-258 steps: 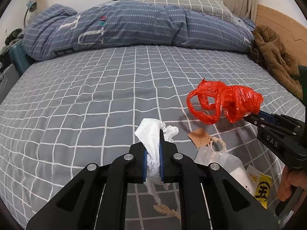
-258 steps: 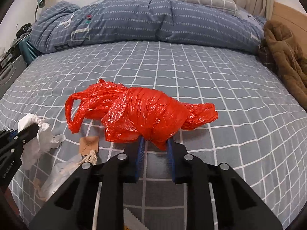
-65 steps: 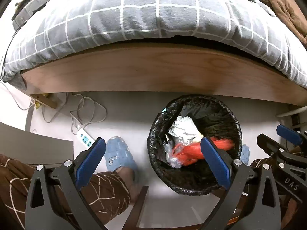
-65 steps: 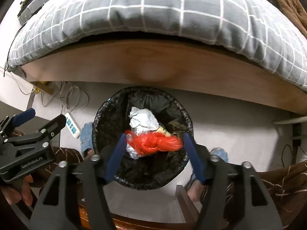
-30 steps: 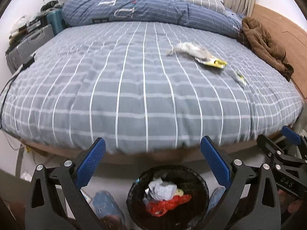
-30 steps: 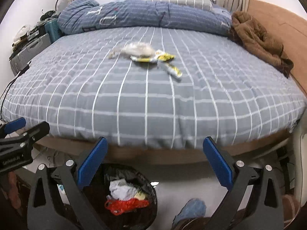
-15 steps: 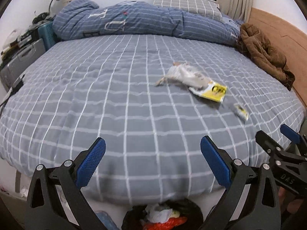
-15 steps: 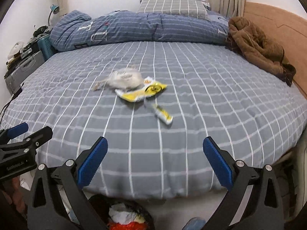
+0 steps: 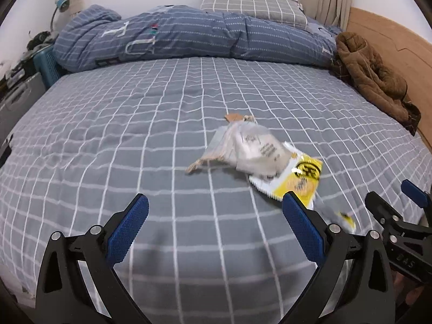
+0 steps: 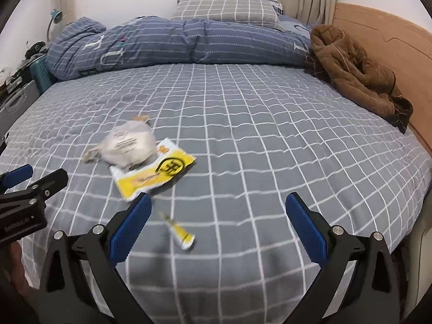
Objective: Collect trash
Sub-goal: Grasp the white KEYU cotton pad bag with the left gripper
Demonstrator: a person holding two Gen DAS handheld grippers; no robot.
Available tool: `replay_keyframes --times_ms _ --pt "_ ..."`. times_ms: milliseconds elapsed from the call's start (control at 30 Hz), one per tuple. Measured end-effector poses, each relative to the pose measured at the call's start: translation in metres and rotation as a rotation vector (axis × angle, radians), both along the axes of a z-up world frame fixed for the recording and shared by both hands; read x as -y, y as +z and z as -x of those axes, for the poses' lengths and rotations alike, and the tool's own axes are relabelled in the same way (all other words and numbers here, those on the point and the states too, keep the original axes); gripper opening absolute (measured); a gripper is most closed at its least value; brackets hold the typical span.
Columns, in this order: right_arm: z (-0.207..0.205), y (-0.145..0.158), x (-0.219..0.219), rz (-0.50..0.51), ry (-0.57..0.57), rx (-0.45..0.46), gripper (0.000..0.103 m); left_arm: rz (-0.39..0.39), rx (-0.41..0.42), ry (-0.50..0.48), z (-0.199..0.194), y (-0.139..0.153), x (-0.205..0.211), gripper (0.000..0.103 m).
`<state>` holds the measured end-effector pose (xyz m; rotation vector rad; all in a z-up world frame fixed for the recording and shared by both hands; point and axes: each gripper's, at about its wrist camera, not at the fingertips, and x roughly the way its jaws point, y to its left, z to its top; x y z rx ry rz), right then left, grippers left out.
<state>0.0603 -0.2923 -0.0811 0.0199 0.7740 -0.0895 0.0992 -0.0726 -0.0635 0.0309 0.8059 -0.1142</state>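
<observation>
on the bed [image 10: 256, 140], three bits of trash near the front edge; a clear plastic bag [image 10: 129, 145] with a white lump inside, lying on its side, long way going left to right, a twisted tail of it pointing left; small dark print on it, too blurry to read; just behind it, a little brown tag [image 10: 141, 118]; touching the bag at the front, a flat yellow wrapper [image 10: 154, 174], lying slanted, long way running from near-left up to far-right, jagged white edge at the near end; a round black mark with a sign inside it on the yellow, not readable; a bit nearer, apart from the wrapper, a thin small yellow packet [image 10: 179, 233], long way running from far-left to near-right.

a grey bed cover with white squares; at the far side a rolled blue quilt [image 10: 175, 43] with big pale letters, one like a "t"; a grey checked pillow [image 10: 226, 9] behind it; a brown coat [image 10: 353, 73] by the wooden headboard [image 10: 388, 54]; window and curtains at the back; boxes and a small lamp at the left.

left gripper [image 9: 213, 224] spread wide, blue pads far apart, nothing between them; right gripper [image 10: 216, 224] just the same, wide and empty; both low over the near edge of the bed; on the other tool's black side in the left view, "das".
</observation>
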Motion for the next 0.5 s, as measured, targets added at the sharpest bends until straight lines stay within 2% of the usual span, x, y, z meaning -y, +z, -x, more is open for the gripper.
replay_keyframes --times_ms 267,500 --pt "-0.034 -0.007 0.008 0.03 0.007 -0.021 0.096 -0.036 -0.018 -0.038 -0.057 -0.015 0.031 0.097" --pt "-0.05 -0.013 0.011 0.028 0.009 -0.043 0.095 -0.056 -0.067 -0.057 -0.094 -0.037 0.055 0.097"
